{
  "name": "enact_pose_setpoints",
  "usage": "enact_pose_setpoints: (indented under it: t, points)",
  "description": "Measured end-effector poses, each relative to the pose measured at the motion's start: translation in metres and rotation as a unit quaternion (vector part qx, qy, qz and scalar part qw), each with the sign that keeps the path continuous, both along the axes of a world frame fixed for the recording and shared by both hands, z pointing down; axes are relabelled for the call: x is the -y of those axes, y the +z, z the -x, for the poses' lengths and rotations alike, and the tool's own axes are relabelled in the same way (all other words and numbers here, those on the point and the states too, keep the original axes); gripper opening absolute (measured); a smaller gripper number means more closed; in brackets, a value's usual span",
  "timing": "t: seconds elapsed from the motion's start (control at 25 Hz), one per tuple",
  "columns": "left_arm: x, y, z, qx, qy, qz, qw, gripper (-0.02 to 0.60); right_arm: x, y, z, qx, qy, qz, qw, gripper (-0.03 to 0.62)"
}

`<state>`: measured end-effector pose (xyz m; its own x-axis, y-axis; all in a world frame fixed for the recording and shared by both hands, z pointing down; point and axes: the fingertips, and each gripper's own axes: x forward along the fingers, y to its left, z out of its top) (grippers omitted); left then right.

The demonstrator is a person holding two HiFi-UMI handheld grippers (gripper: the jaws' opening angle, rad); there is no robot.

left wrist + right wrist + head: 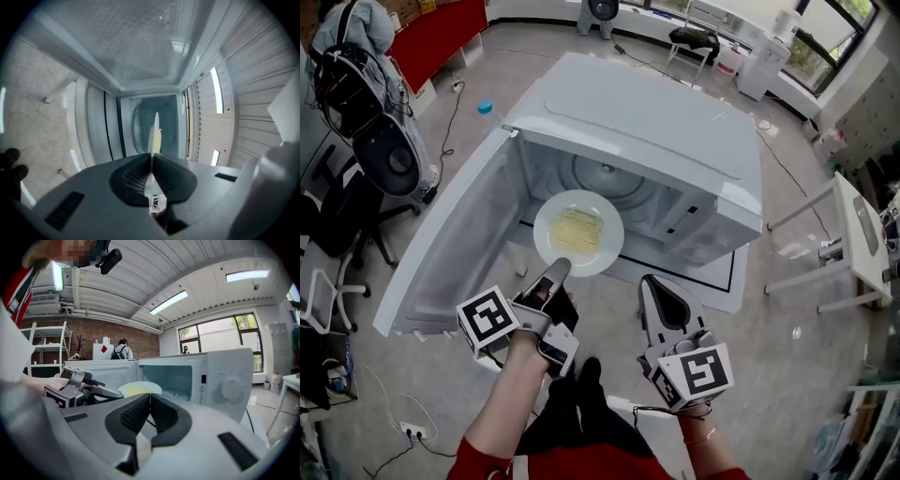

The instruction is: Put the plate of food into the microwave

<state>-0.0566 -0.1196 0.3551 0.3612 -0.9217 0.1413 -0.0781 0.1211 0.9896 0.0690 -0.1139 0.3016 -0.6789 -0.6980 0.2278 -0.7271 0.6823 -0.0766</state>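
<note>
While the left gripper (560, 268) reaches away from the person, nearly level, its jaws are clamped on the near rim of the plate (609, 251). In its own view the plate shows edge-on between the pads. The plate carries a flat yellow portion of food (578, 228) and hangs at the mouth of the microwave (675, 131), toward the left side of the opening, with its far edge over the threshold. The right gripper (649, 282) is held beside it on the right, well apart from the plate and pointing the same way. Its jaws are pressed together with nothing between them. Both forearms come in from the near edge, in red sleeves.

At the left the door (450, 253) is swung fully open, leaving free room between its inner face and the plate. Beyond the plate the cavity lies open, with the glass turntable (609, 176) bare on its floor. The control panel (741, 202) bounds the opening on the right.
</note>
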Motion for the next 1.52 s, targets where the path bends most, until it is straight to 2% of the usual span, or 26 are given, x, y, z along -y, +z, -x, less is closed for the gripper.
enact_pose_setpoints:
  t: [0.2, 0.36, 0.44, 0.76, 0.88, 1.12, 1.52]
  points:
    - [0.043, 0.019, 0.002, 0.009, -0.034, -0.028, 0.999, 0.021, 0.016, 0.016, 0.018, 0.0, -0.013, -0.01, 1.0, 0.015]
    - [0.074, 0.034, -0.003, -0.026, -0.06, -0.031, 0.9974, 0.021, 0.033, 0.028, 0.028, -0.014, -0.024, -0.017, 0.999, 0.015]
    - [0.089, 0.037, -0.003, -0.032, -0.066, -0.038, 0.9966, 0.021, 0.041, 0.04, 0.032, -0.026, -0.018, -0.015, 0.999, 0.015]
    - [0.134, 0.04, -0.001, -0.009, -0.074, -0.066, 0.9951, 0.021, 0.078, 0.067, 0.032, -0.029, 0.003, -0.026, 0.999, 0.015]
    - [0.144, 0.034, 0.005, -0.008, -0.062, -0.076, 0.9952, 0.021, 0.084, 0.067, 0.038, -0.031, 0.011, -0.031, 0.999, 0.015]
    - [0.163, 0.035, 0.003, 0.039, -0.028, -0.053, 0.9975, 0.021, 0.095, 0.068, 0.046, -0.029, 0.017, -0.033, 0.999, 0.015]
    - [0.187, 0.037, 0.003, 0.036, -0.008, -0.029, 0.9989, 0.022, 0.103, 0.061, 0.055, -0.023, 0.016, -0.032, 0.999, 0.015]
